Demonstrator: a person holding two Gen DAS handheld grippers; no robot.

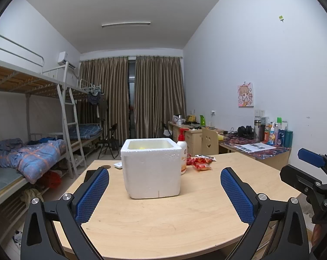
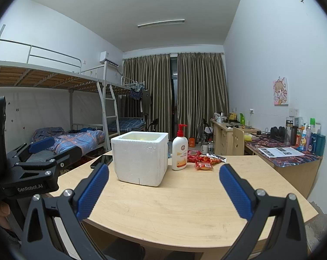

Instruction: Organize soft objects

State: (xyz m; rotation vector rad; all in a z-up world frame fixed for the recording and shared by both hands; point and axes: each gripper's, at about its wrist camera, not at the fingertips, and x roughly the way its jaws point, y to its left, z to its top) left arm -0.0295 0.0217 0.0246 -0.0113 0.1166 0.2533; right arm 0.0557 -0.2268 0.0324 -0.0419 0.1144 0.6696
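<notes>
2 grippers, left gripper [image 1: 164,181] and right gripper [image 2: 163,178], jaws spread wide, empty, hovering over counter [image 2: 185,205] near edge. Red snack packets [image 2: 203,159] lie behind, right of foam box [image 2: 139,158], beside lotion bottle [image 2: 179,152]. I'd approach packets low, pinch mid-pack gently, avoid bottle.

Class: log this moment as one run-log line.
left gripper open, empty | right gripper open, empty | foam box on table
</notes>
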